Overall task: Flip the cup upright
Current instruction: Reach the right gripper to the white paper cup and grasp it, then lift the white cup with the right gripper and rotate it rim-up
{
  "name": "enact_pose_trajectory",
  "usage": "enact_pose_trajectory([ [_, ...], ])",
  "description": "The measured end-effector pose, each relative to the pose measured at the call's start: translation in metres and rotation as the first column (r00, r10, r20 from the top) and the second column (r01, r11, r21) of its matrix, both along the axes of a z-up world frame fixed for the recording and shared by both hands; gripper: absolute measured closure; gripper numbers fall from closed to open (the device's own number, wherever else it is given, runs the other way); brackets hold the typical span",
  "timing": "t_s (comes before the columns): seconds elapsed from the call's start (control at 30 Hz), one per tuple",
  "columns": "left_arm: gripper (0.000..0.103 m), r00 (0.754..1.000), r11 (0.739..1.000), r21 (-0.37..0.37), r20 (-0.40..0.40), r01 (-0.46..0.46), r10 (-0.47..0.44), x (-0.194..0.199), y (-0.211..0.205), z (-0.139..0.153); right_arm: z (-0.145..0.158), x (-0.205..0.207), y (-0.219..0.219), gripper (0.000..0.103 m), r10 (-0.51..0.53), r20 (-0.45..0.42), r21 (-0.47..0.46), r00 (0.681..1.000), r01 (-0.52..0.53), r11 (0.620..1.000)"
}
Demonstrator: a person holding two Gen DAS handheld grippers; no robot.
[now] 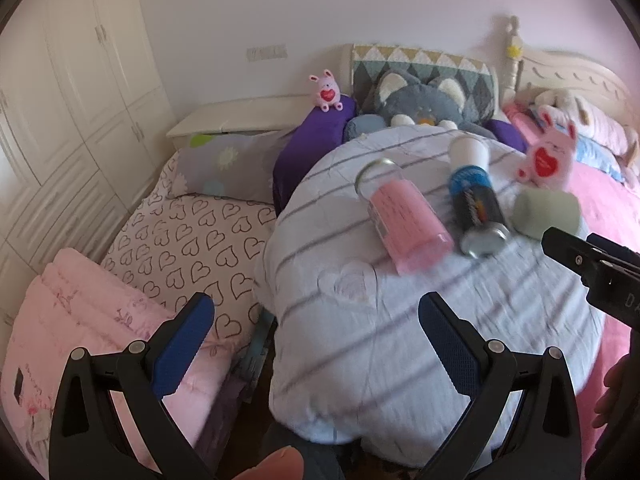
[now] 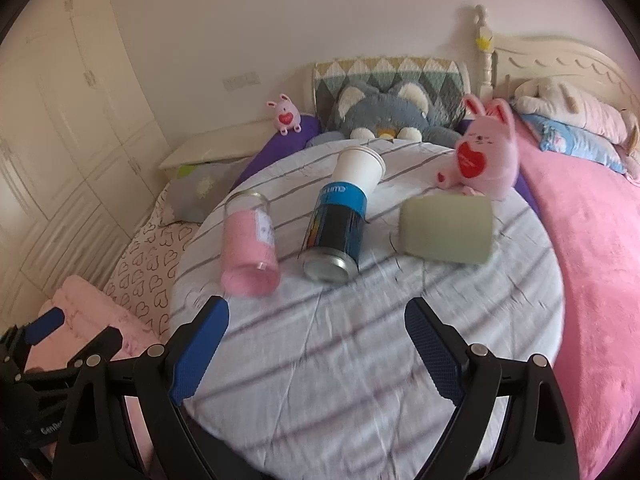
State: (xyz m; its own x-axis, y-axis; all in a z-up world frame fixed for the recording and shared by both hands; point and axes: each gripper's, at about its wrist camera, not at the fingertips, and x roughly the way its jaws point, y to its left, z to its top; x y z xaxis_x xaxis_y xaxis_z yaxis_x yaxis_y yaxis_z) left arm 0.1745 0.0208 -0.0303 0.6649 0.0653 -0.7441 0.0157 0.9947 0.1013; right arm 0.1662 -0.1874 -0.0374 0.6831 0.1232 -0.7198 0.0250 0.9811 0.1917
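Three cups lie on their sides on a round table with a striped white cloth (image 2: 360,360). A clear glass with a pink sleeve (image 2: 250,250) (image 1: 402,220) is on the left. A dark can-like bottle with a blue band and a white cup on its far end (image 2: 340,224) (image 1: 476,204) is in the middle. A grey-green cup (image 2: 446,228) (image 1: 546,210) is on the right. My right gripper (image 2: 316,340) is open and empty, short of the cups. My left gripper (image 1: 316,336) is open and empty at the table's left edge.
A pink bunny plush (image 2: 484,156) sits at the table's far right. Behind are a grey cat plush (image 2: 384,116), a headboard and pillows. A pink blanket (image 2: 592,280) lies to the right, heart-print bedding (image 1: 180,248) to the left. The other gripper shows at the right edge (image 1: 592,264).
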Motion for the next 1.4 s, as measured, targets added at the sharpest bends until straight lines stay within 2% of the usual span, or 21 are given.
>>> enact_pose_trajectory([
  [0.33, 0.0, 0.999, 0.999, 0.007, -0.02, -0.033, 0.033, 0.119, -0.002, -0.028, -0.027, 0.128, -0.008, 0.012, -0.03, -0.108, -0.011, 0.994, 0.029, 1.0],
  [0.63, 0.0, 0.998, 0.999, -0.011, -0.046, -0.04, 0.039, 0.176, 0.001, -0.043, -0.06, 0.206, -0.02, 0.012, -0.074, -0.227, 0.014, 0.971, 0.079, 0.997],
  [0.87, 0.0, 0.998, 0.999, -0.024, -0.063, -0.03, 0.029, 0.196, 0.0, -0.046, -0.072, 0.236, -0.025, 0.012, -0.095, -0.293, 0.022, 0.951, 0.106, 0.994],
  [1.1, 0.0, 0.997, 0.999, -0.043, -0.076, -0.02, 0.016, 0.21, -0.002, -0.049, -0.081, 0.258, -0.022, 0.012, -0.076, -0.359, -0.009, 0.93, 0.078, 0.997],
  [1.17, 0.0, 0.997, 0.999, -0.046, -0.079, -0.02, 0.016, 0.212, -0.004, -0.051, -0.083, 0.26, -0.022, 0.025, -0.069, -0.367, -0.014, 0.928, 0.069, 0.998],
  [1.2, 0.0, 0.996, 0.999, -0.046, -0.082, -0.018, 0.014, 0.213, -0.005, -0.052, -0.084, 0.261, -0.023, 0.037, -0.066, -0.37, -0.018, 0.926, 0.064, 0.998],
  [1.4, 0.0, 0.996, 0.999, -0.047, -0.083, -0.017, 0.013, 0.213, -0.006, -0.053, -0.087, 0.264, -0.024, 0.037, -0.043, -0.378, -0.021, 0.925, 0.037, 0.999],
])
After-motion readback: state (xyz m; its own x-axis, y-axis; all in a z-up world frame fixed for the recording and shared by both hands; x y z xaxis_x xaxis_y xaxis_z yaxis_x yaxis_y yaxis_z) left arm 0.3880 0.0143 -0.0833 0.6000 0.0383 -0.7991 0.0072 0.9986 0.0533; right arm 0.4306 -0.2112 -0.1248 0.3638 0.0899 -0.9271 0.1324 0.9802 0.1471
